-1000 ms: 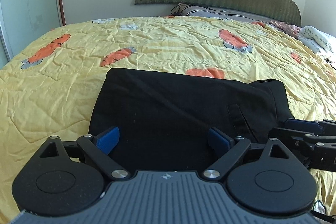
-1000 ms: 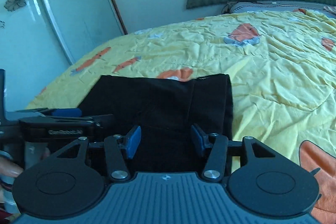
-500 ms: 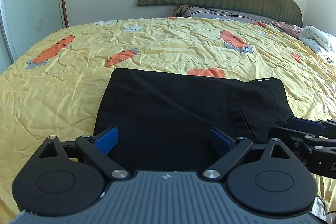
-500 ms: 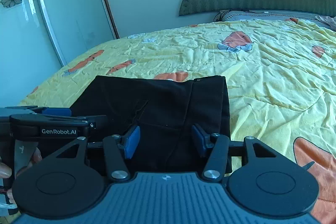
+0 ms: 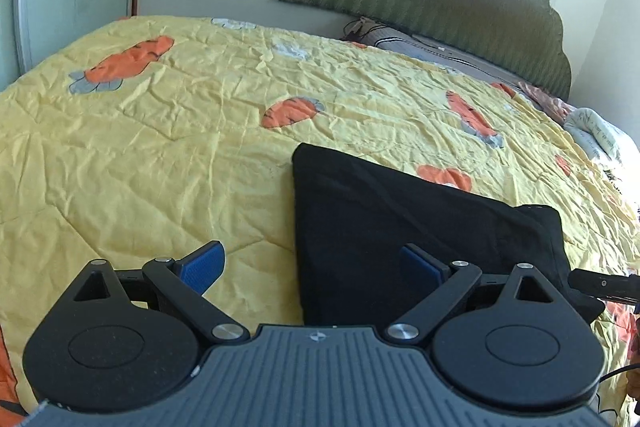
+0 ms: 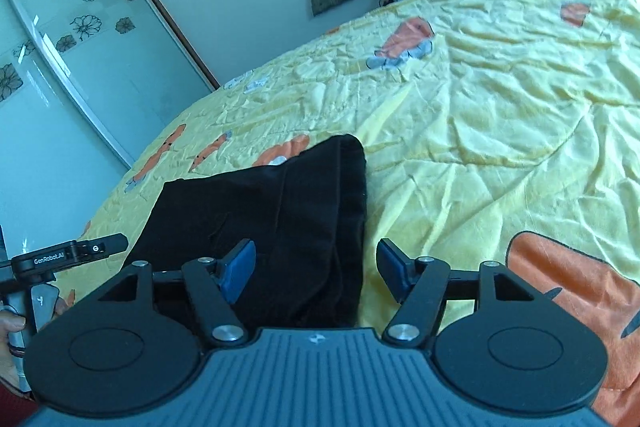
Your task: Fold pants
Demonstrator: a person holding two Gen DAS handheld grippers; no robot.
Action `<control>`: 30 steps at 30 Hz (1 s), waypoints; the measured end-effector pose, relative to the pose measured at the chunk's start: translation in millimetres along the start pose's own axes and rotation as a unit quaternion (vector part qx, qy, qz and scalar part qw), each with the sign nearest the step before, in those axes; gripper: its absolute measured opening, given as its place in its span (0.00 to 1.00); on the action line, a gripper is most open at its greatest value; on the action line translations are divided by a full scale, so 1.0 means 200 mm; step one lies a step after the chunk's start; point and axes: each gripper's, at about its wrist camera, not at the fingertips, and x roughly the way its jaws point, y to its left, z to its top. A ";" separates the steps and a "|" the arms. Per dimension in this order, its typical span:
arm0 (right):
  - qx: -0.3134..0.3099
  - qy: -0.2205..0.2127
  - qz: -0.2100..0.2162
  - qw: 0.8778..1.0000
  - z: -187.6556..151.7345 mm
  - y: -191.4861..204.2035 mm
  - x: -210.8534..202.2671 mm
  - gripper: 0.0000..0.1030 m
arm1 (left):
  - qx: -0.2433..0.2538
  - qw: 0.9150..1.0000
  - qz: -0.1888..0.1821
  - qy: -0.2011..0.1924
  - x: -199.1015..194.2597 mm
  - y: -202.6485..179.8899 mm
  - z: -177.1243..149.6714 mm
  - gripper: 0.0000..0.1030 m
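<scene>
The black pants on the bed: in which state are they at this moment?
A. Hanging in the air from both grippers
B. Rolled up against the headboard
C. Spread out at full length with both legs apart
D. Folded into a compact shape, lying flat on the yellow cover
D: the black pants lie as a compact folded shape on the yellow cover, and neither open gripper holds them.

Black pants (image 5: 400, 219), folded flat on the yellow carrot-print bedspread (image 5: 160, 147)

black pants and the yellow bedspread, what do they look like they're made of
Black pants: a soft matte woven cloth, maybe cotton blend; it absorbs light and drapes in limp folds. Yellow bedspread: thin quilted cotton-like fabric, matte, finely crinkled with stitched lines and printed carrots.
</scene>
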 end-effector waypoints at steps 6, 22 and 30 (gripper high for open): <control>0.049 0.017 0.056 0.997 0.04 -0.09 0.08 0.70 | 0.008 0.998 0.058 0.018 0.05 -0.03 -0.02 0.93; 0.055 0.027 0.105 0.993 0.03 -0.12 0.09 0.76 | 0.066 0.993 0.094 0.014 0.08 -0.19 -0.06 0.95; 0.065 0.077 0.199 0.975 0.10 -0.20 0.14 0.86 | 0.042 0.990 -0.109 0.079 0.15 -0.10 -0.06 0.96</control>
